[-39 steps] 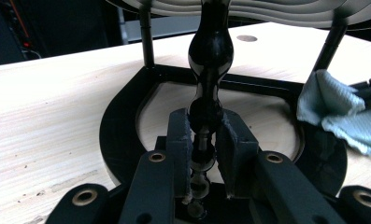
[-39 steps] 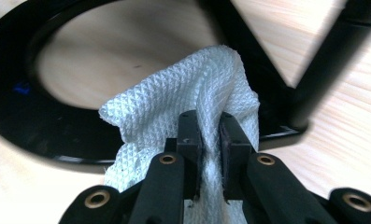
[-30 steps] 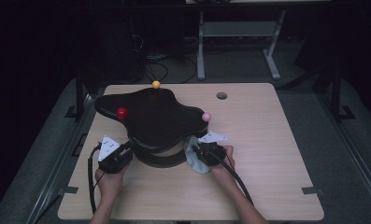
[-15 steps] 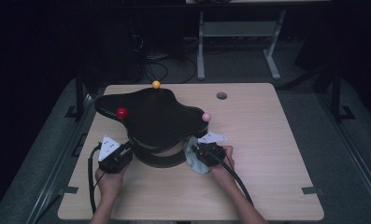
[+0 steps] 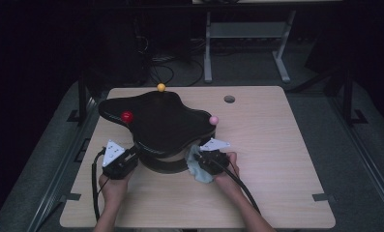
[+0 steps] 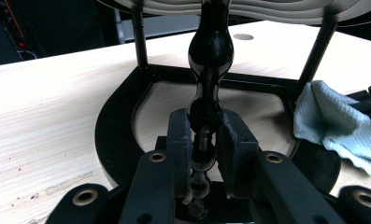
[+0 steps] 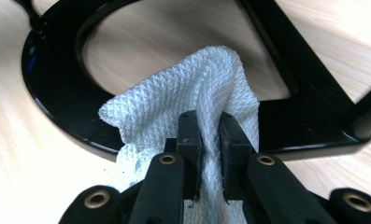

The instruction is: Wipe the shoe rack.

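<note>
I am clamping my left gripper (image 5: 131, 157) on the glossy turned post (image 6: 210, 60) at the near left of the black stand (image 5: 160, 123), its jaws pressing both sides of the narrow beaded part. The stand is sitting on the wooden table (image 5: 276, 145), with a red ball (image 5: 127, 116), a yellow ball (image 5: 161, 87) and a pink ball (image 5: 214, 120) around its top. My right gripper (image 5: 201, 162) is pinching the pale cloth (image 7: 192, 88) against the stand's base ring (image 7: 52, 93).
</note>
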Tool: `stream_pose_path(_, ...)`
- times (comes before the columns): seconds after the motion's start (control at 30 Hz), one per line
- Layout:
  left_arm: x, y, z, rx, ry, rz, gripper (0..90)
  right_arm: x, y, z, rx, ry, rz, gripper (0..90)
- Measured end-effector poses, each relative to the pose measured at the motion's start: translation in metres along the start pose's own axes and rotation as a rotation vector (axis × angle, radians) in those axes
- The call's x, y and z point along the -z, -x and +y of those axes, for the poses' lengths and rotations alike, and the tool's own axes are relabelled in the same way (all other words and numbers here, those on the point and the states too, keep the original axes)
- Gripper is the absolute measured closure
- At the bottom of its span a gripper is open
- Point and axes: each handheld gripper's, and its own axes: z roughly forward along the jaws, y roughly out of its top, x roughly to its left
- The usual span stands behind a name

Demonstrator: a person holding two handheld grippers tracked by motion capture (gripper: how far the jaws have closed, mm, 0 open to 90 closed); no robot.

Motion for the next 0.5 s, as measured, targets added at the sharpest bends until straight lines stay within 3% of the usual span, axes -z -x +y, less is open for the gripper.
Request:
stream_pose_path(0.2,-0.001,0.002,0.001,0.005,0.0,-0.012,75.7,0.0,0.017,-0.002,-0.076,0.014,-0.029,81.0)
stream_pose_path(0.27,-0.001,0.001,0.0,0.007,0.0,-0.017,75.7,-0.001,0.011,-0.001,-0.051,0.01,-0.037,81.0)
stream_pose_path(0.4,-0.001,0.001,0.0,0.004,-0.001,-0.015,75.7,-0.002,-0.001,0.001,0.001,0.003,-0.004,80.9)
stream_pose_path(0.5,-0.001,0.001,0.0,0.005,0.0,-0.014,75.7,-0.001,0.009,0.0,-0.037,0.007,-0.023,81.0)
